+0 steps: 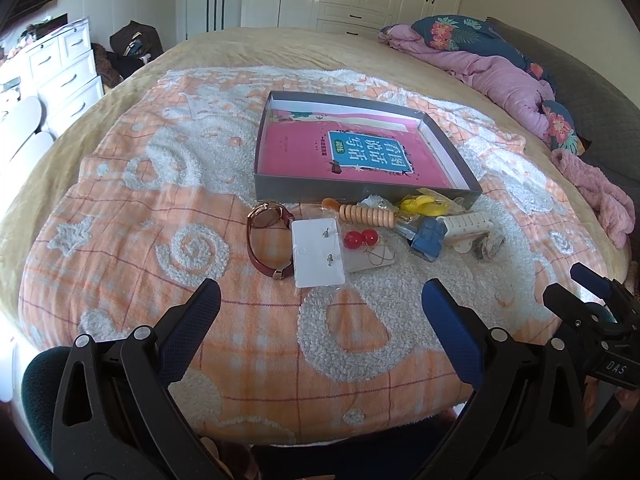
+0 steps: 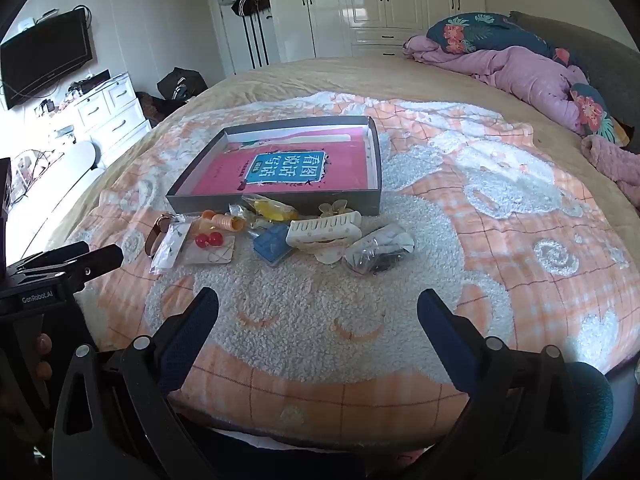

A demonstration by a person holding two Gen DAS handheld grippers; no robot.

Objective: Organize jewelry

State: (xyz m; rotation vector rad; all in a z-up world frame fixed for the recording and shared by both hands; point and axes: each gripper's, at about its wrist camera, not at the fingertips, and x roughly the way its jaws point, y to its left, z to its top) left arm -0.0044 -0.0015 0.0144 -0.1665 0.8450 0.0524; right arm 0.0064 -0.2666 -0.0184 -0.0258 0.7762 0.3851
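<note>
On the bed blanket [image 1: 140, 216], just before the grey box [image 1: 360, 194]: watch [image 1: 266, 240], earring card [image 1: 318, 252], hair clips heaped for sorting. Left gripper [image 1: 320, 300] and right gripper [image 2: 318, 300] spread wide, empty, poised short of the pile.

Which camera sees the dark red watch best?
The left wrist view. There the dark red strap watch with its round face lies in full sight, beside the white earring card. In the right wrist view the watch is smaller, edge-on, partly hidden by that card.
</note>
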